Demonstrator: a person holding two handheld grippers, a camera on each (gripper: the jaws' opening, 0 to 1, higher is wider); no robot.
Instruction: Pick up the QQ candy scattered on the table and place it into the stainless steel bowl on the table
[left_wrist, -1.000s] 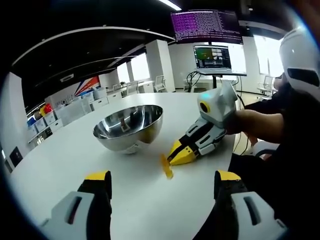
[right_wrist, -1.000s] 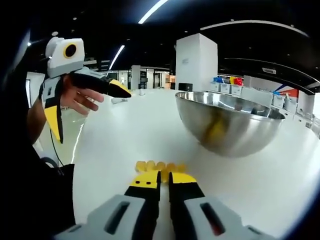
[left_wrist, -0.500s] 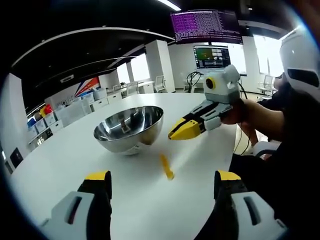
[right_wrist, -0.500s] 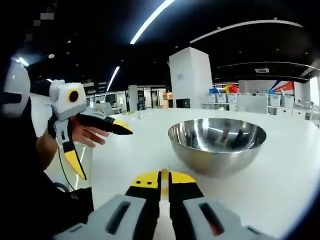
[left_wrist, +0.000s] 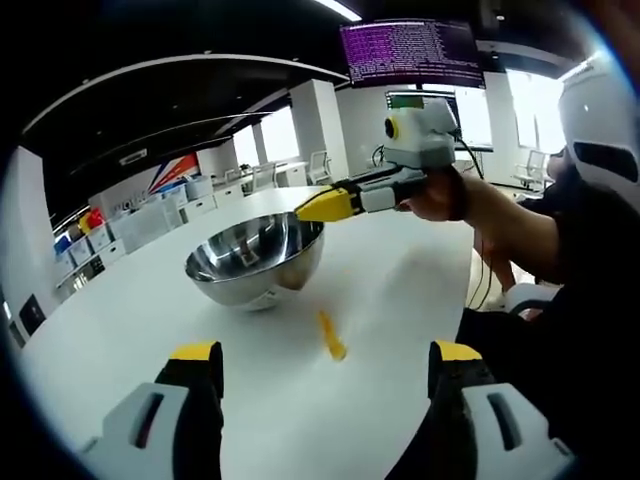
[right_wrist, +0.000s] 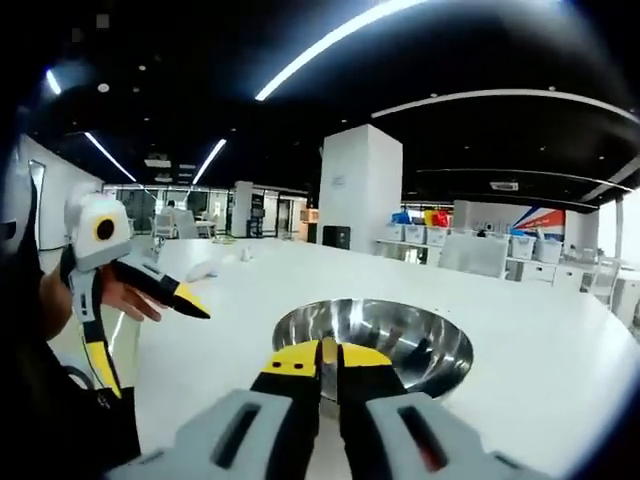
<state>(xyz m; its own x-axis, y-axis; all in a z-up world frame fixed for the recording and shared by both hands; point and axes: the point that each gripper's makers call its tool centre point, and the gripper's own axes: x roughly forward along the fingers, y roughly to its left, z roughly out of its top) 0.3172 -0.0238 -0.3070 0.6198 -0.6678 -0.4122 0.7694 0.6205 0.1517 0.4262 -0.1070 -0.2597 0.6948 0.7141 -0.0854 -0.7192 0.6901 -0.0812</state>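
Observation:
The stainless steel bowl (left_wrist: 250, 265) stands on the white round table (left_wrist: 400, 290). A yellow QQ candy (left_wrist: 332, 336) lies on the table in front of the bowl, between my left gripper's (left_wrist: 325, 362) wide open jaws and beyond them. My right gripper (left_wrist: 312, 210) hovers over the bowl's right rim, held by a hand. In the right gripper view its jaws (right_wrist: 328, 352) are shut with a thin yellow sliver of candy between the tips, directly above the bowl (right_wrist: 440, 345). The left gripper (right_wrist: 150, 338) shows open at the left.
A person in dark clothes (left_wrist: 570, 260) sits at the table's right edge. Monitors on a stand (left_wrist: 425, 110) rise behind the table. Desks, chairs and storage bins (left_wrist: 130, 215) line the room's far side. A white pillar (right_wrist: 360, 185) stands beyond the table.
My right gripper has risen from the candy on the table and moved over the bowl, jaws staying shut. The left gripper has not moved, and the candy on the table lies where it was.

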